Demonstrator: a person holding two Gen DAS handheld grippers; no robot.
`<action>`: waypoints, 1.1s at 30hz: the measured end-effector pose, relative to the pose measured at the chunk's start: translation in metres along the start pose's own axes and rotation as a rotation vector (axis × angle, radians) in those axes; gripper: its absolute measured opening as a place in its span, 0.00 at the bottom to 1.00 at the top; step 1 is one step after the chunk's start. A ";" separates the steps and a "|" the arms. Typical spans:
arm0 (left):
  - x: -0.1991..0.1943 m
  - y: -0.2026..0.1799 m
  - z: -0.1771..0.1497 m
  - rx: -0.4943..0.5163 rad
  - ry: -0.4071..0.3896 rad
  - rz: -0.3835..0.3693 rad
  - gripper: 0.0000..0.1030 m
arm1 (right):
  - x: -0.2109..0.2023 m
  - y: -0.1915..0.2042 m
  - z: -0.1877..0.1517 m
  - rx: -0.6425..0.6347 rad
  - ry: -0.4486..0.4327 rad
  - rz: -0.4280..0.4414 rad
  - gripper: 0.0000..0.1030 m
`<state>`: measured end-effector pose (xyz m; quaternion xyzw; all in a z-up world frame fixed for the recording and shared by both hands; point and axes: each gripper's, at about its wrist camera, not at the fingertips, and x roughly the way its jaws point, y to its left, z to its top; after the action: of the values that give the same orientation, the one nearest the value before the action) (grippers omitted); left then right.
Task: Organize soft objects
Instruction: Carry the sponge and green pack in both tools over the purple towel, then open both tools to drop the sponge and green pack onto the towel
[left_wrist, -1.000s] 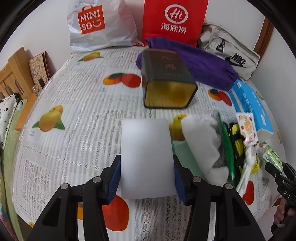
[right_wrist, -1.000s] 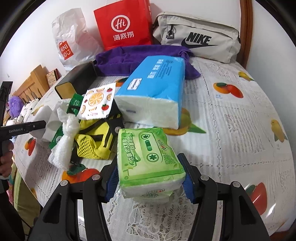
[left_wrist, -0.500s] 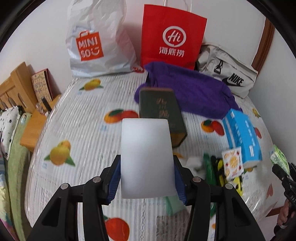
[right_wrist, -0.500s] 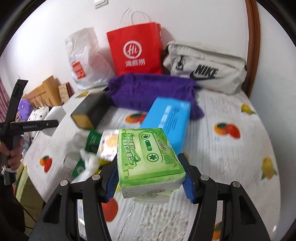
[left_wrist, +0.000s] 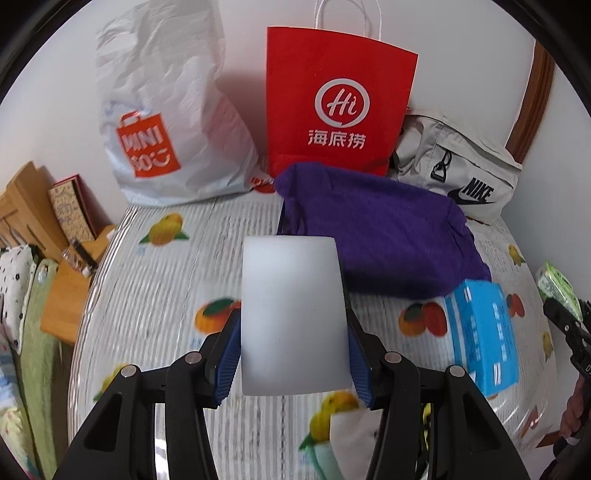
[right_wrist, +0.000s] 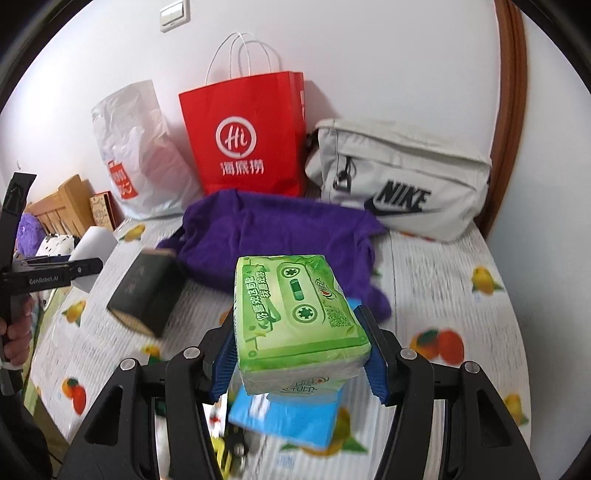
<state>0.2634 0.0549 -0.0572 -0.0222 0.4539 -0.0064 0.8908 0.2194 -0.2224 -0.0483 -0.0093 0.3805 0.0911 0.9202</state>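
Observation:
My left gripper (left_wrist: 292, 354) is shut on a white foam block (left_wrist: 291, 314), held up above the fruit-print tablecloth (left_wrist: 155, 306). The same white block (right_wrist: 92, 247) and left gripper show at the left edge of the right wrist view. My right gripper (right_wrist: 299, 354) is shut on a green tissue pack (right_wrist: 295, 314), also lifted off the table. A blue tissue pack (left_wrist: 480, 332) lies on the table at the right; in the right wrist view the blue pack (right_wrist: 291, 417) sits below the green one. A purple towel (left_wrist: 376, 236) lies at the back.
A dark box (right_wrist: 147, 291) lies left of the towel. Against the wall stand a white plastic bag (left_wrist: 166, 122), a red paper bag (left_wrist: 332, 107) and a grey sling bag (right_wrist: 399, 177). Wooden furniture (left_wrist: 26, 206) is at the left; small soft items (left_wrist: 343, 435) lie near the front edge.
Both grippers have risen and drawn back from the table with their loads; the table items look smaller and lower, and the bags at the wall now fill the upper view.

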 end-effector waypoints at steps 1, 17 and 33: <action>0.003 -0.001 0.006 0.004 -0.001 -0.001 0.49 | 0.003 0.000 0.005 -0.001 -0.002 -0.002 0.57; 0.073 -0.007 0.079 0.038 0.051 -0.036 0.49 | 0.082 -0.012 0.070 0.014 -0.002 -0.035 0.57; 0.179 -0.033 0.129 0.043 0.186 -0.115 0.49 | 0.184 -0.036 0.081 0.004 0.155 -0.054 0.57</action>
<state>0.4728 0.0204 -0.1248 -0.0283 0.5322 -0.0693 0.8433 0.4096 -0.2209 -0.1216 -0.0247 0.4504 0.0642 0.8901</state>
